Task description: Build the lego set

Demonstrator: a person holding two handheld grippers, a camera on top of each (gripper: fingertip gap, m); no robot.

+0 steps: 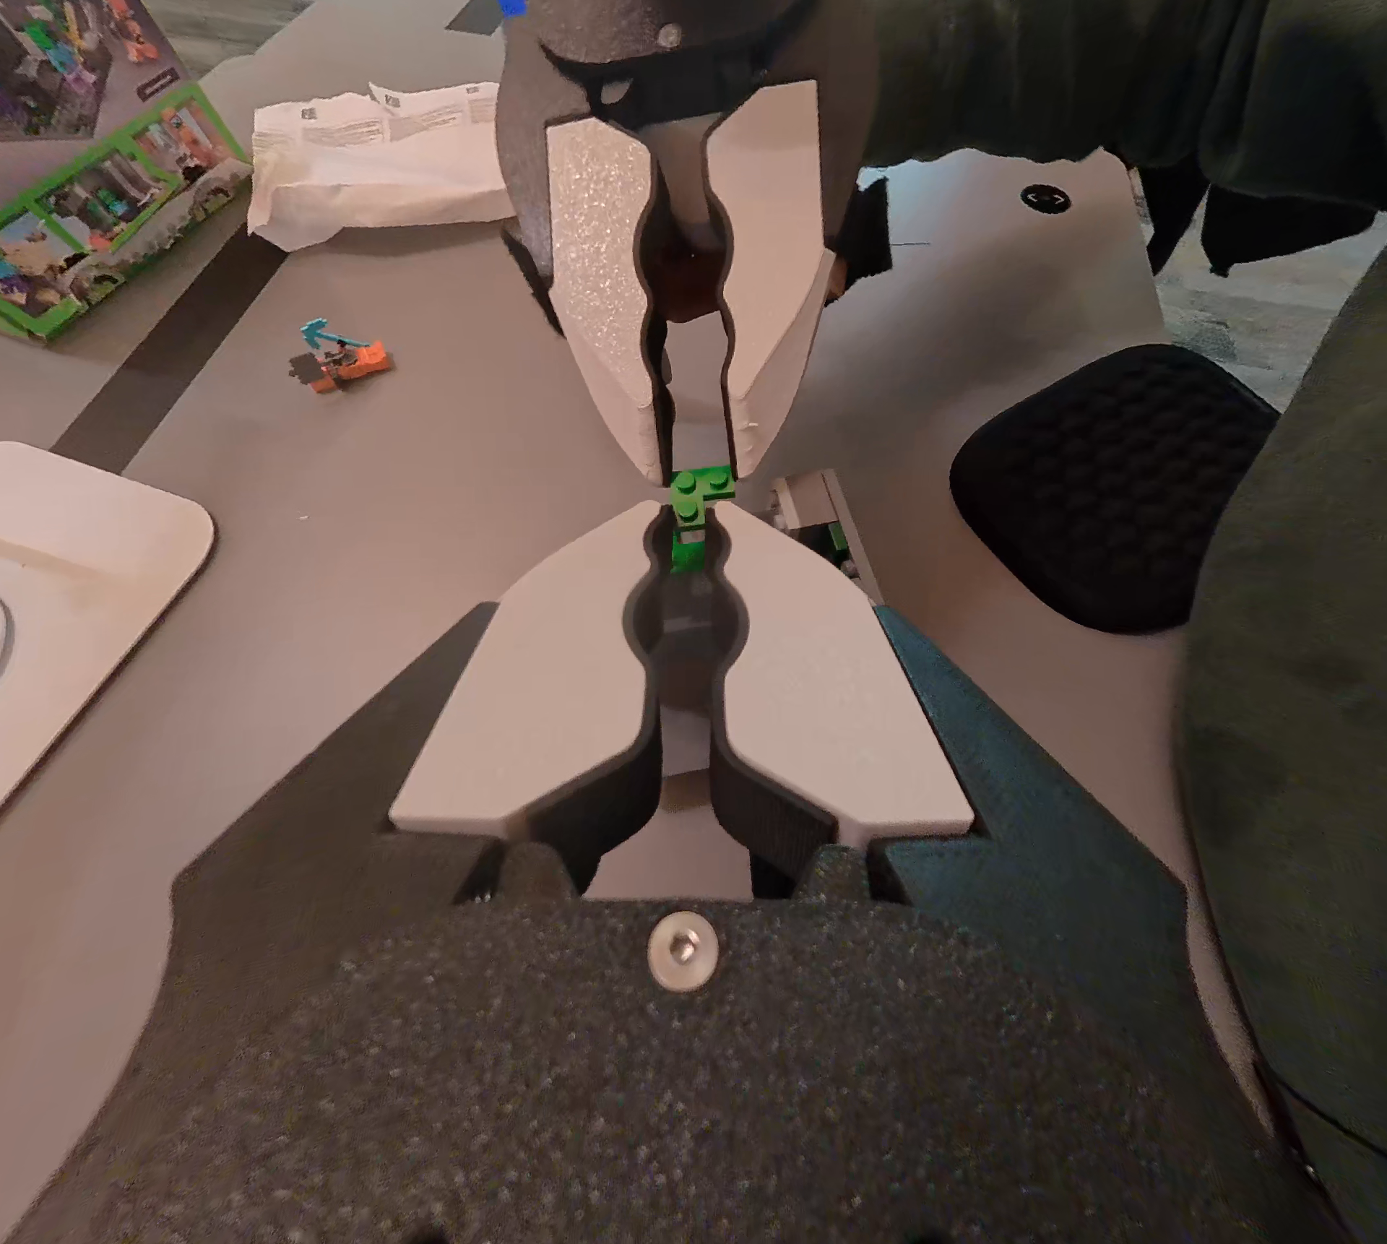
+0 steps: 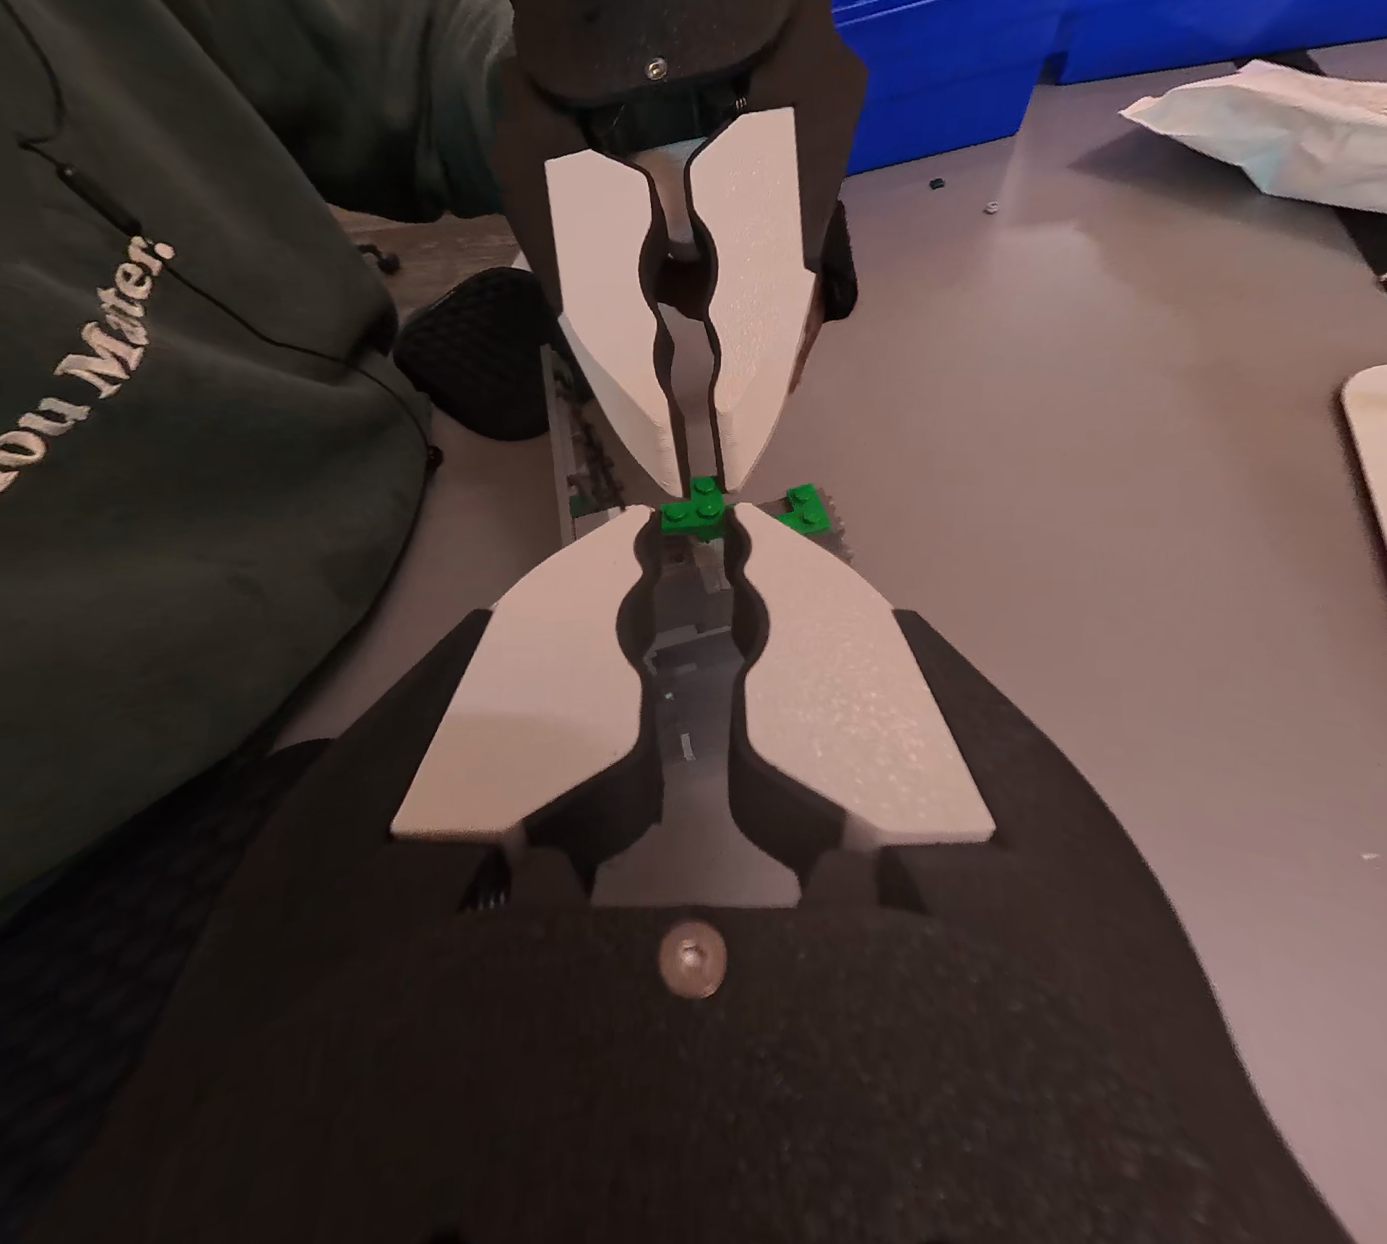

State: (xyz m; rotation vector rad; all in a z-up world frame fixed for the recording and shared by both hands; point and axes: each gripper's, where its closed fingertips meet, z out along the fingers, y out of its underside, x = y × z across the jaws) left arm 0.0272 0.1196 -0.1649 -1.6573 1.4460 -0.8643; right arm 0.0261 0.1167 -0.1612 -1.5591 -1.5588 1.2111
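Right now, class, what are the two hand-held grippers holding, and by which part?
Both pinch one green L-shaped Lego plate at their tips: the left hand-held gripper and the right hand-held gripper grip it from opposite ends.

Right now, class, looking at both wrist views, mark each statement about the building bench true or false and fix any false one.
1. The two tools meet tip to tip around a small green studded L-shaped plate. True.
2. The storage bins behind are red. False: they are blue.
3. A second green L-shaped plate sits on the grey model beside the held one. True.
4. A small orange and teal brick build lies on the grey table. True.
5. The left tool is wide open. False: it is nearly shut.
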